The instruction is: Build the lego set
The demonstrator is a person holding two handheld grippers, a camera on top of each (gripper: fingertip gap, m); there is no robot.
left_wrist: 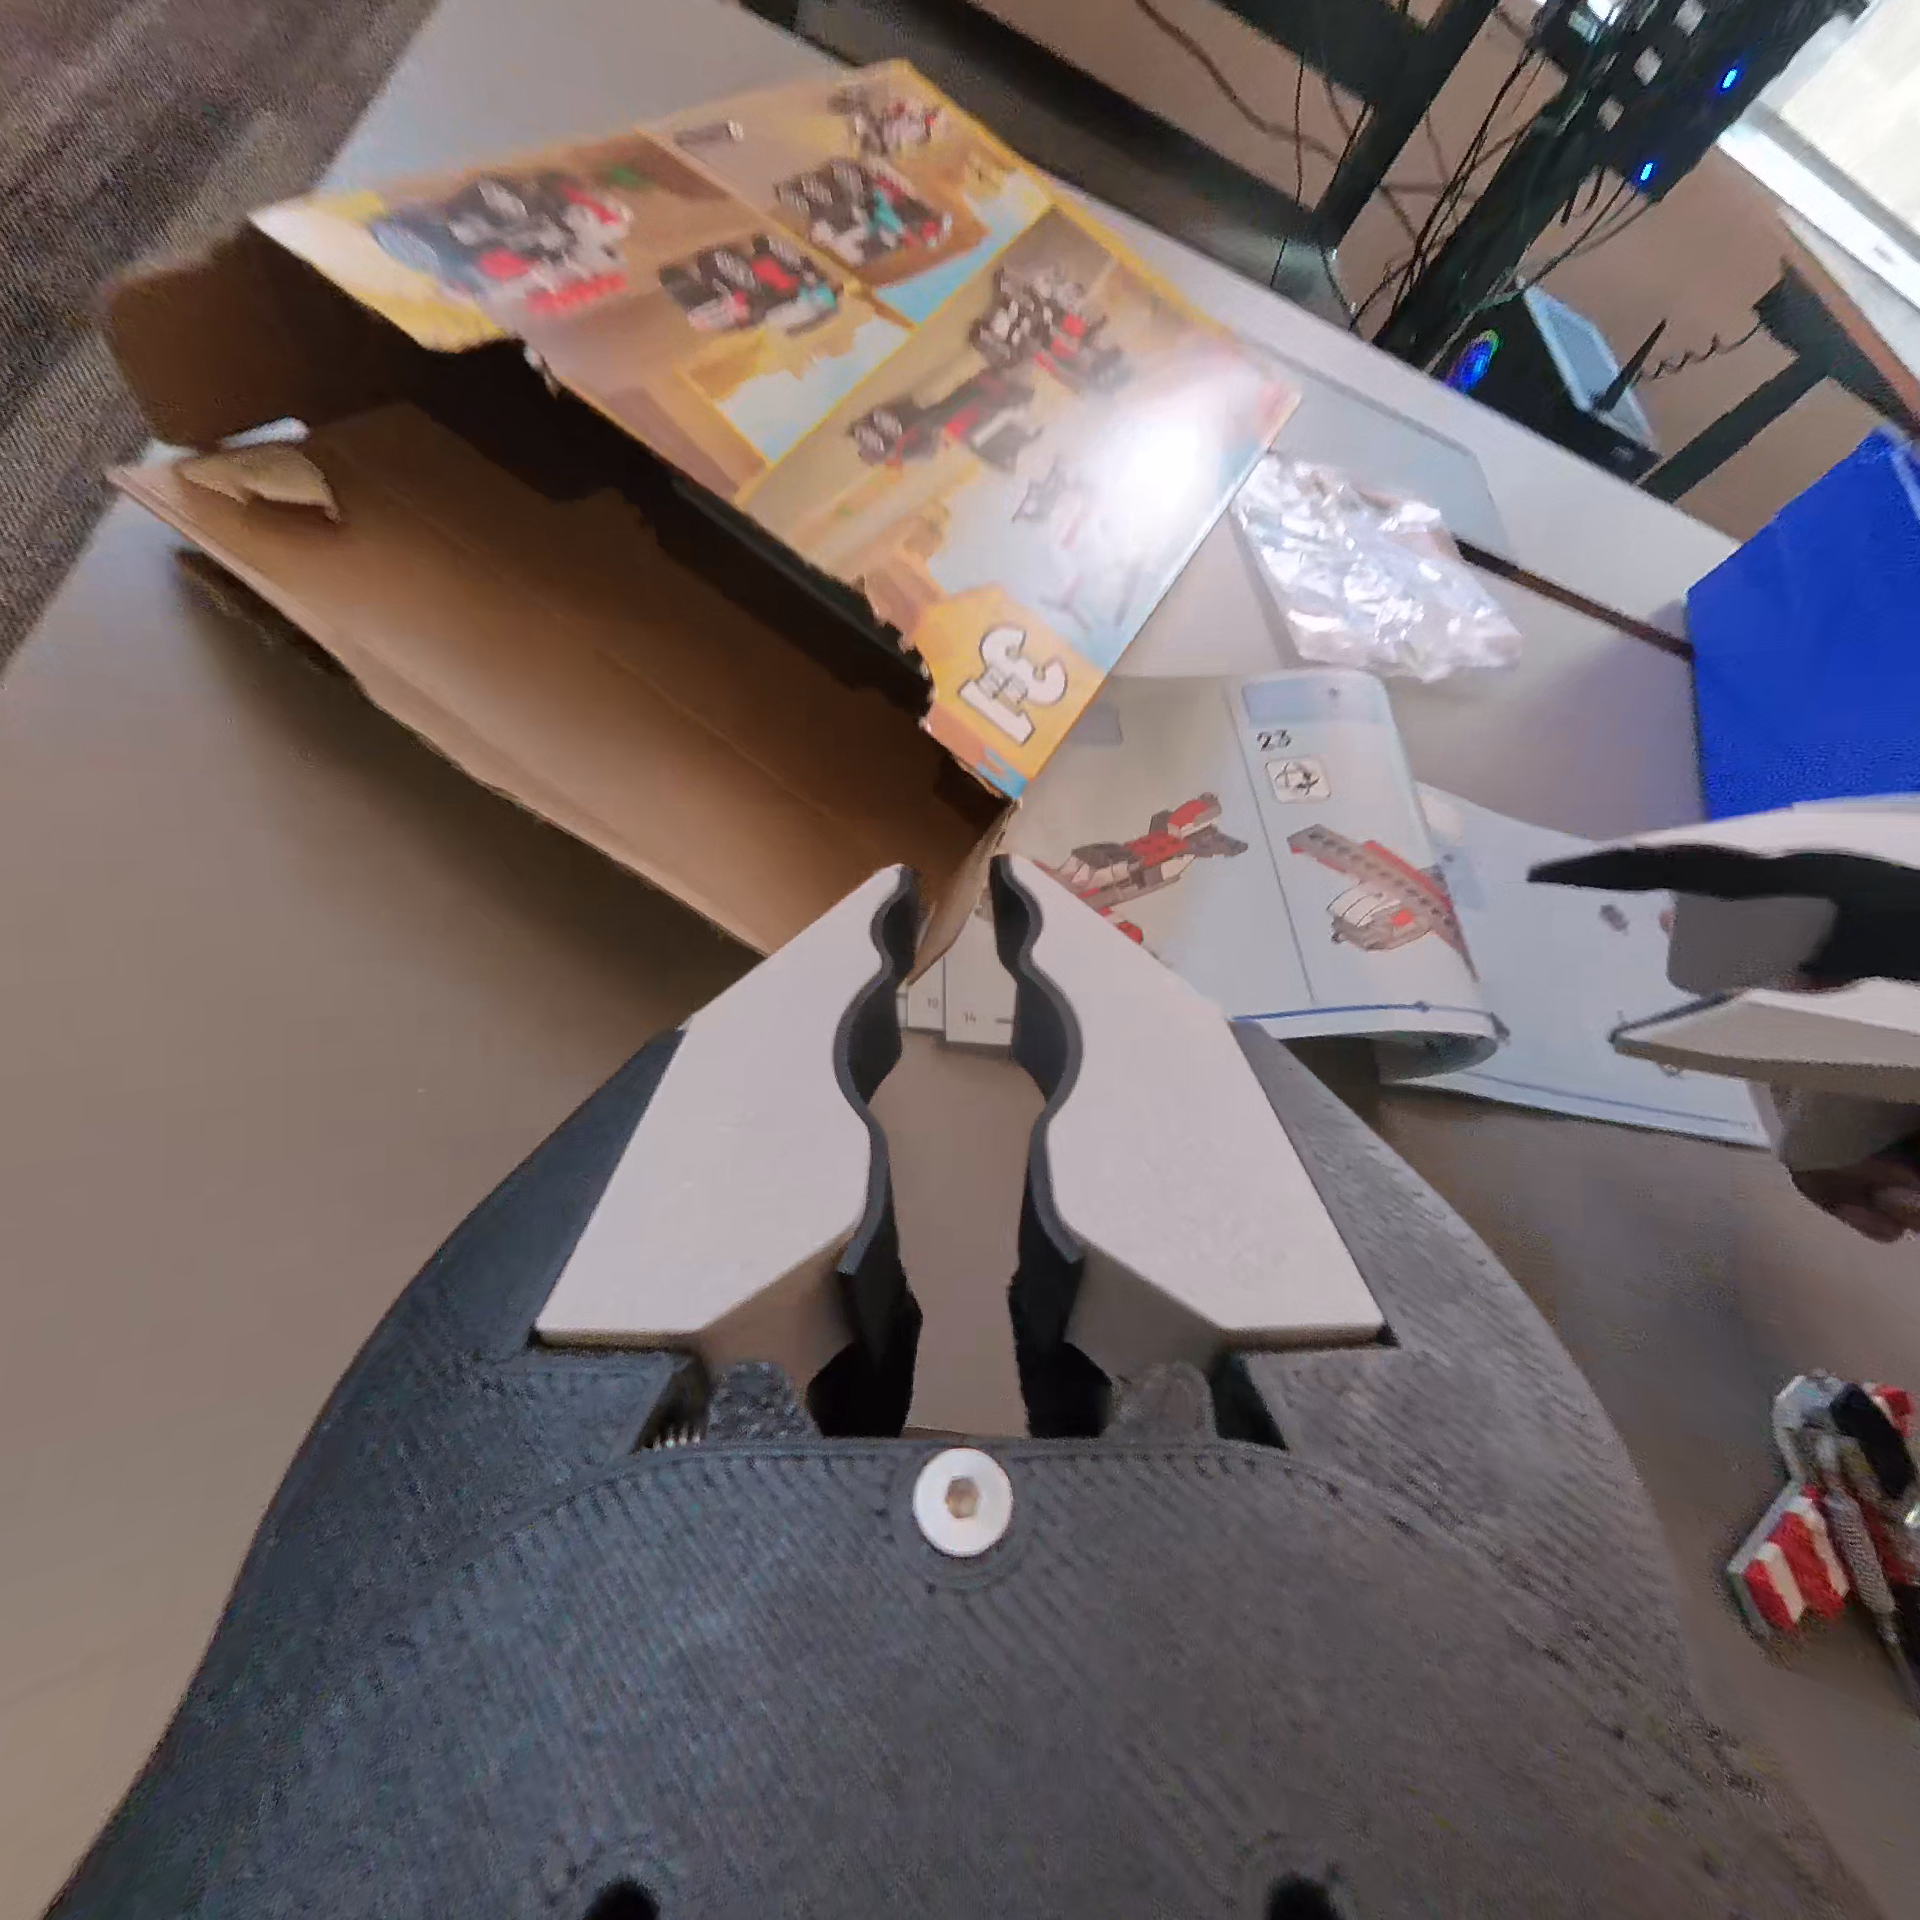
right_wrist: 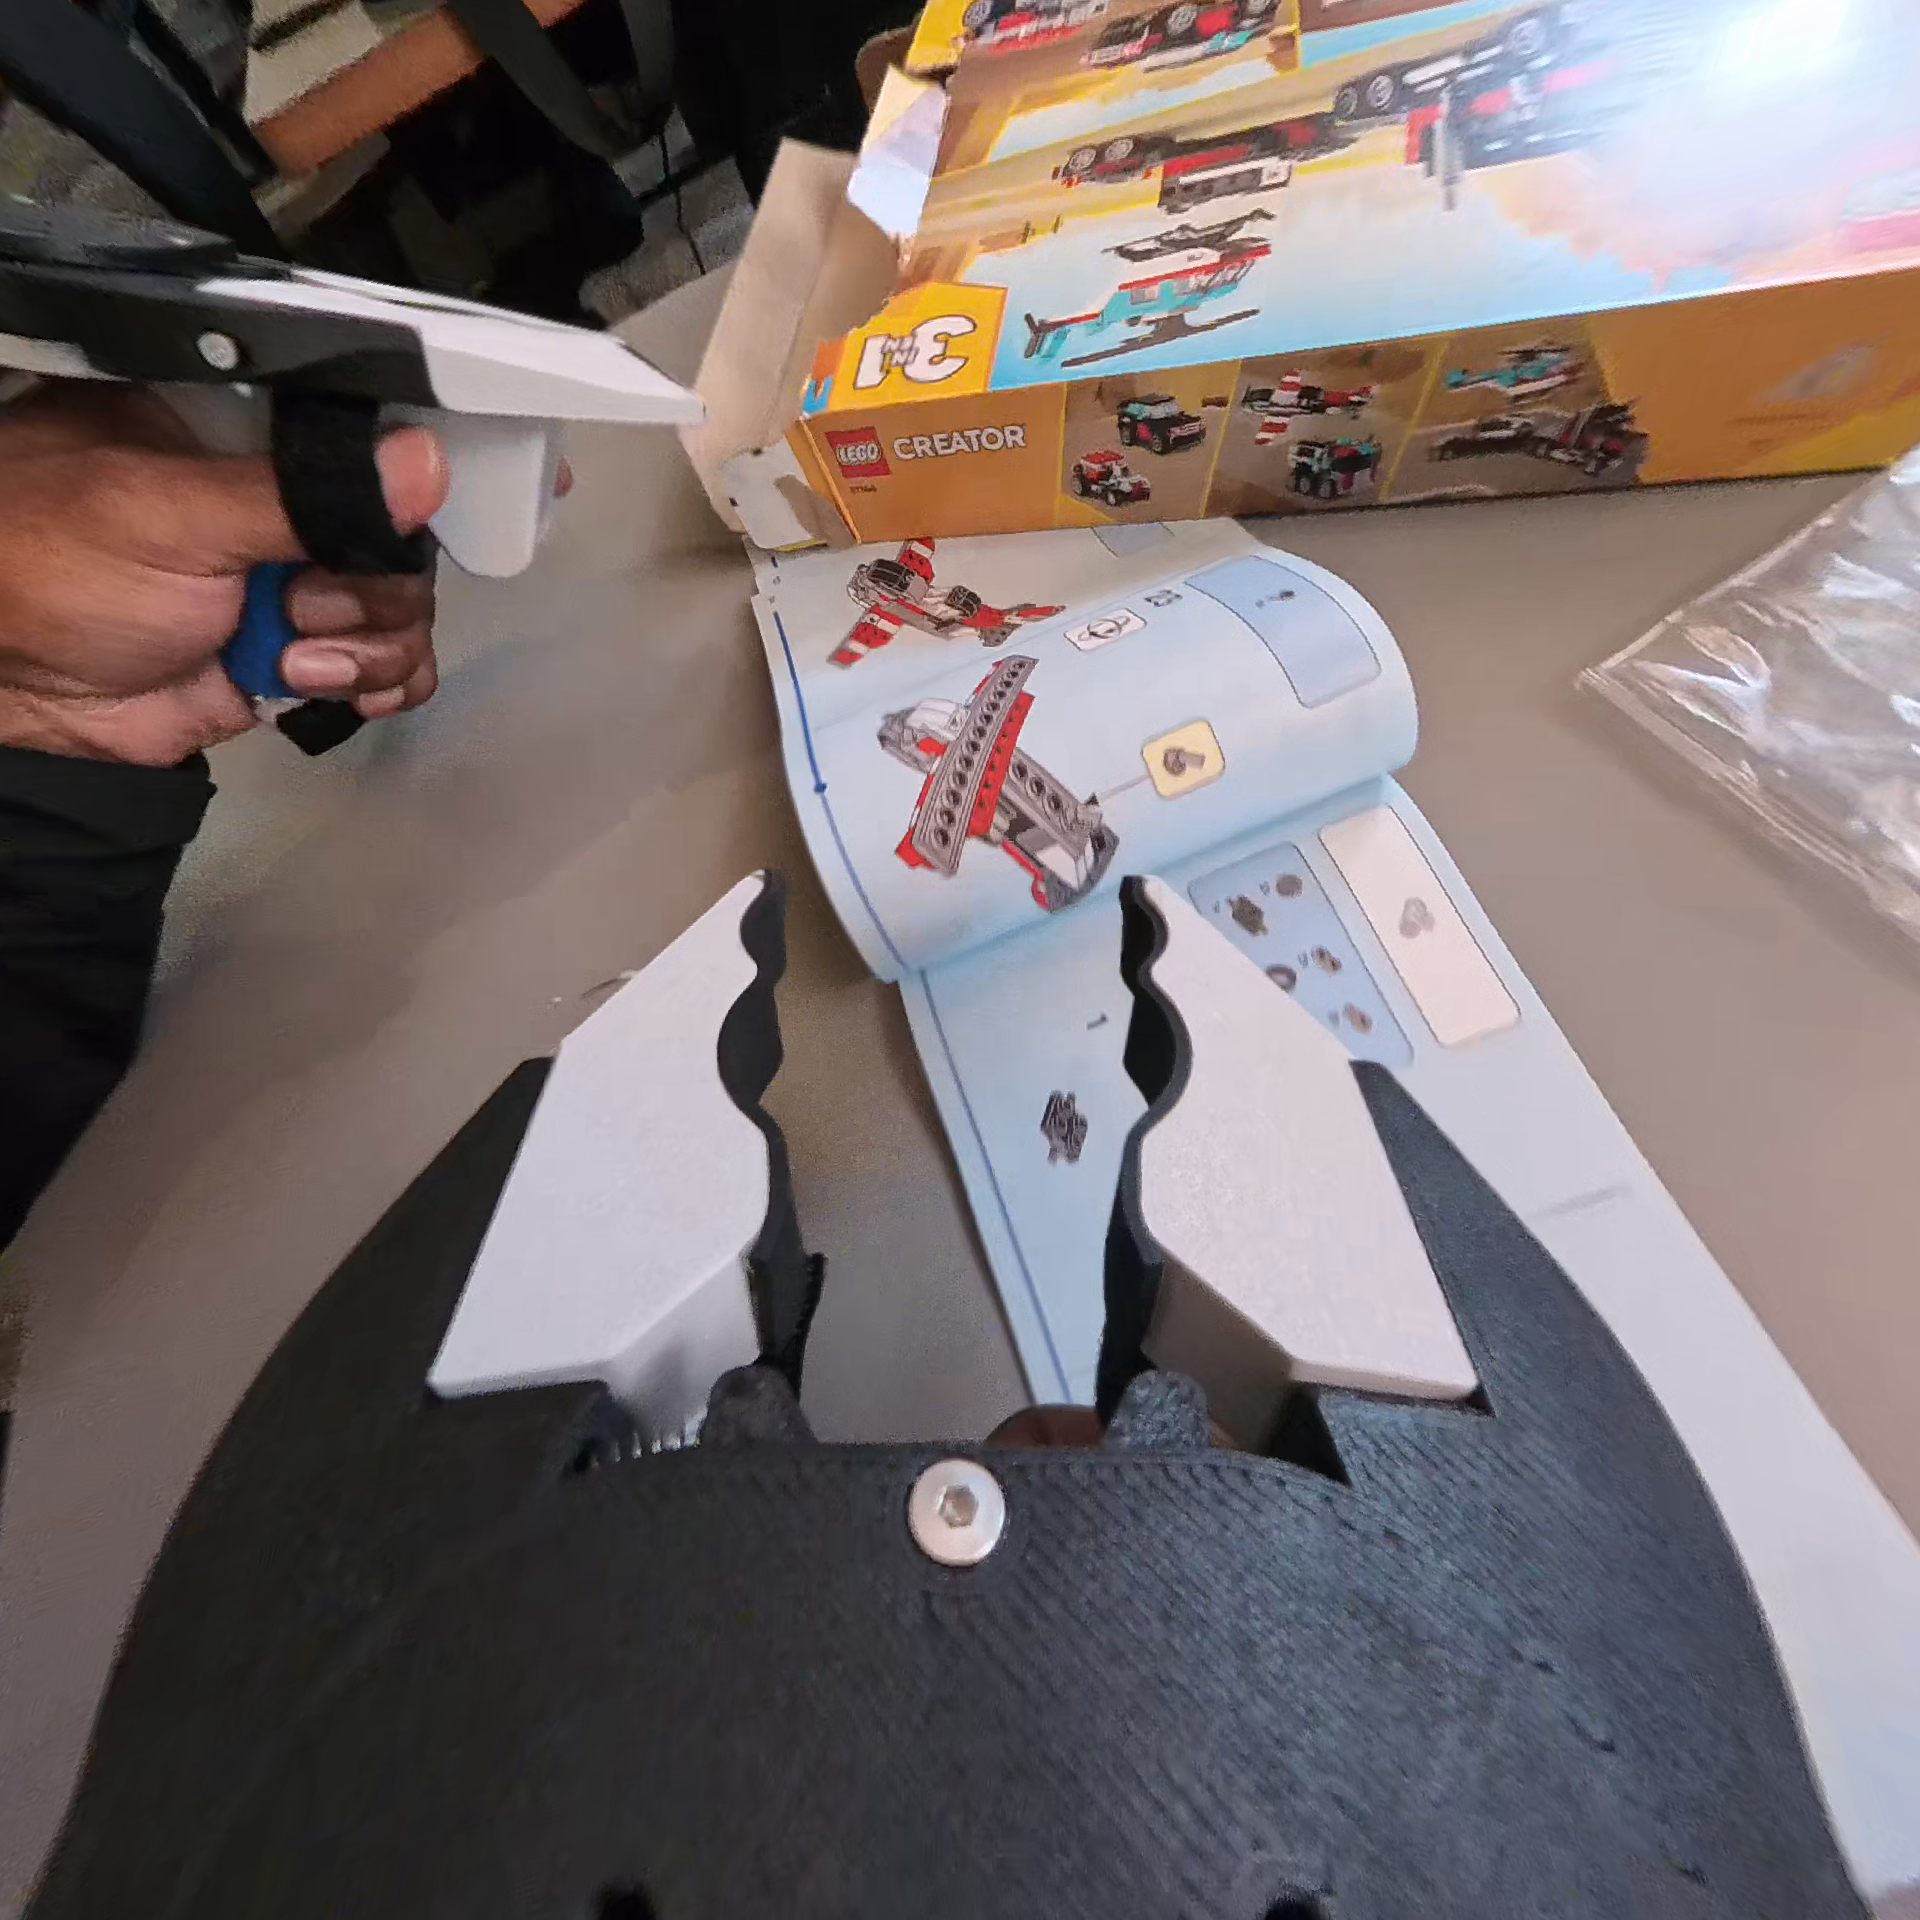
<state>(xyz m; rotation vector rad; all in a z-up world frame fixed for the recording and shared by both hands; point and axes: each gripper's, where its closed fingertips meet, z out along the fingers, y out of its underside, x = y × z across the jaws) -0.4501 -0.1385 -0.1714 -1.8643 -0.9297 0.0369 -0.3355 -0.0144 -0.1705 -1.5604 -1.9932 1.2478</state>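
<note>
My left gripper (left_wrist: 954,883) is empty, its jaws a narrow gap apart, and it hovers over the table in front of the torn-open Lego box (left_wrist: 623,499). A partly built red, white and grey Lego model (left_wrist: 1829,1527) lies on the table at the right edge of the left wrist view. My right gripper (right_wrist: 951,894) is wide open and empty, low over the open instruction booklet (right_wrist: 1091,748). The booklet (left_wrist: 1330,862) and the right gripper (left_wrist: 1590,956) also show in the left wrist view. The left gripper (right_wrist: 681,407), held by a hand (right_wrist: 156,582), shows at the left of the right wrist view.
The box (right_wrist: 1351,312) lies behind the booklet. A crumpled clear plastic bag (left_wrist: 1361,571) lies right of the box and also shows in the right wrist view (right_wrist: 1787,707). A blue object (left_wrist: 1818,644) stands at the far right. Black racks with cables stand beyond the table. About 20 cm separates my left fingertips from my right.
</note>
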